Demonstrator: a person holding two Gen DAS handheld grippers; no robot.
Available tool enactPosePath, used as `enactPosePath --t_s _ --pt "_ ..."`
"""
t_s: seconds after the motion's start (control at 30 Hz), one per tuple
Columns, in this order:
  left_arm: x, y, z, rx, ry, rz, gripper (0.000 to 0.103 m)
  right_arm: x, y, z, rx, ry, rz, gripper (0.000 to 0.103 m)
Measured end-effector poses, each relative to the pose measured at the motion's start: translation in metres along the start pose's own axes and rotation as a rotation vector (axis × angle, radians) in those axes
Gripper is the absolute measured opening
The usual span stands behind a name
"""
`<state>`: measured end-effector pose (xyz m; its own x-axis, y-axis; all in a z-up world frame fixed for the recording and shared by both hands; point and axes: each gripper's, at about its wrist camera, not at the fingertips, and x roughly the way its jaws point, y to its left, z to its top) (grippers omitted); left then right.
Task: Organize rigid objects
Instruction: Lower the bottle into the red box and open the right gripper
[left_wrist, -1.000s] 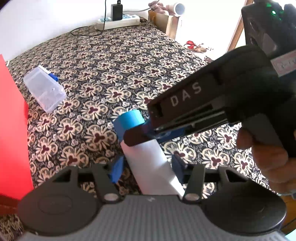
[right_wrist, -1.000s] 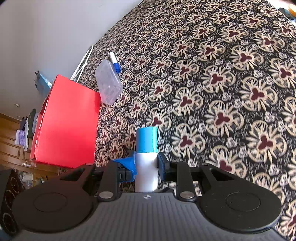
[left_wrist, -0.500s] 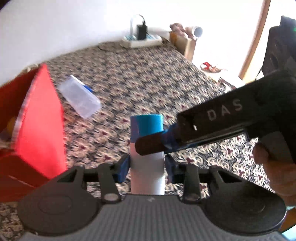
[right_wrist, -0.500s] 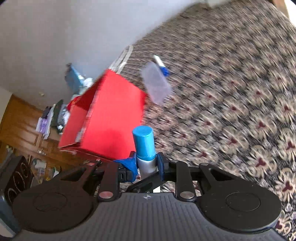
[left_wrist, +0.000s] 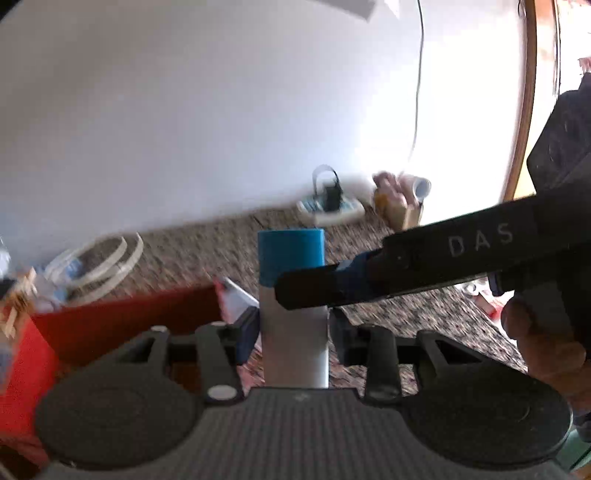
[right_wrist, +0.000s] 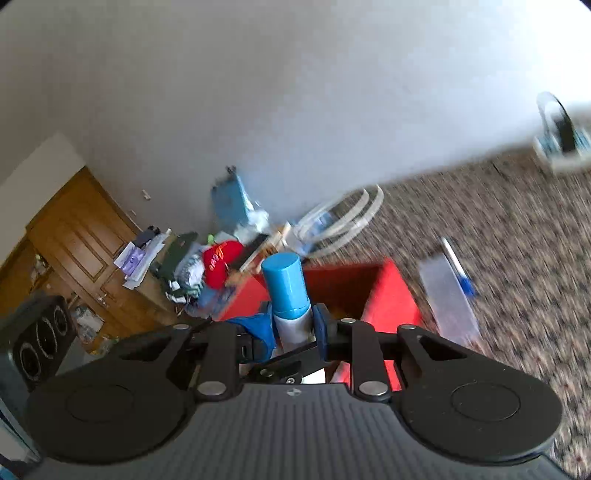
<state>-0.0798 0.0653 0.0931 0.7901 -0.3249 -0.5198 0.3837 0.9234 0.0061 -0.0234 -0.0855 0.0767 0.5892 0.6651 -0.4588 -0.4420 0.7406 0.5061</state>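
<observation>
A white can with a blue cap (left_wrist: 291, 295) stands upright, held by both grippers at once. My left gripper (left_wrist: 293, 336) is shut on its white body. My right gripper (right_wrist: 293, 326) is shut on the can (right_wrist: 288, 291) just below the cap; its black finger crosses the can in the left wrist view (left_wrist: 306, 291). The open red box (right_wrist: 384, 291) lies just beyond the can, and shows at lower left in the left wrist view (left_wrist: 110, 325). Both views are blurred.
A clear plastic case (right_wrist: 448, 295) with a blue-capped marker (right_wrist: 460, 275) lies on the patterned cloth right of the box. A power strip (left_wrist: 332, 210) sits by the far wall. White hoops (right_wrist: 340, 221), clutter and a speaker (right_wrist: 37, 343) lie left.
Both grippers have lifted the can off the cloth, tilted it upright and carried it left toward the red box. The views have swung up toward the wall.
</observation>
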Motion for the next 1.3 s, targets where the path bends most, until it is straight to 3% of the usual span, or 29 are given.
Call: enactPosePath --t_s 0.23,0.47,0.63,0.73,0.97,1.3 --pt "0.013 0.066 0.000 0.014 0.007 0.007 0.035 0.070 0.025 0.001 -0.069 0.018 -0.082 0.005" --pt "0.058 0.116 -0.035 -0.055 0.171 -0.053 0.035 0.126 0.022 -0.027 -0.053 0.140 -0.206 0.005" --pt "0.082 0.130 -0.055 -0.088 0.283 -0.096 0.035 0.149 0.017 -0.035 -0.011 0.267 -0.275 0.005" --pt "0.085 0.135 -0.063 -0.091 0.312 -0.113 0.036 0.162 0.018 -0.036 -0.015 0.315 -0.319 0.004" --pt "0.084 0.153 -0.071 -0.092 0.332 -0.099 0.039 0.181 0.014 -0.027 -0.002 0.324 -0.412 0.003" --pt "0.076 0.173 -0.070 -0.117 0.322 -0.064 0.044 0.200 0.006 -0.026 0.010 0.299 -0.429 0.003"
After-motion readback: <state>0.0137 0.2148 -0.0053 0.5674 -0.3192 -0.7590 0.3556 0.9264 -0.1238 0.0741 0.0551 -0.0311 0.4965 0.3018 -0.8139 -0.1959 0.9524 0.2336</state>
